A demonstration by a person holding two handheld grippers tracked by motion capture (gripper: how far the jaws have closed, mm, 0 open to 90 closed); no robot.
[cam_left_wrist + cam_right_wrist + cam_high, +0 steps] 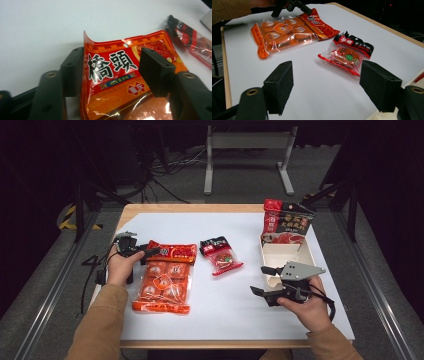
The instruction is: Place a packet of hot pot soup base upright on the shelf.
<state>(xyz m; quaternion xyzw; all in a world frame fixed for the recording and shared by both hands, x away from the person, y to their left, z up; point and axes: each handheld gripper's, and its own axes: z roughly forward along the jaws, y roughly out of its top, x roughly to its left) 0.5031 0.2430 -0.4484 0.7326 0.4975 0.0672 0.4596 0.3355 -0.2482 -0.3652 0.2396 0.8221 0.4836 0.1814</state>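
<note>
A wooden table [131, 209] with a white top [220, 310] is standing on a grey floor [45, 285]. Behind it, a grey metal frame [248, 150] is standing near some black cables [165, 175]. Yellow and black tape [67, 217] is lying at the left. The room behind is looking very dark.

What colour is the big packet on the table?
The big packet is orange, with a red top edge bearing black characters; the left gripper view shows that edge best.

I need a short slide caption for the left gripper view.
Open left gripper straddling the curled top edge of an orange packet.
</note>
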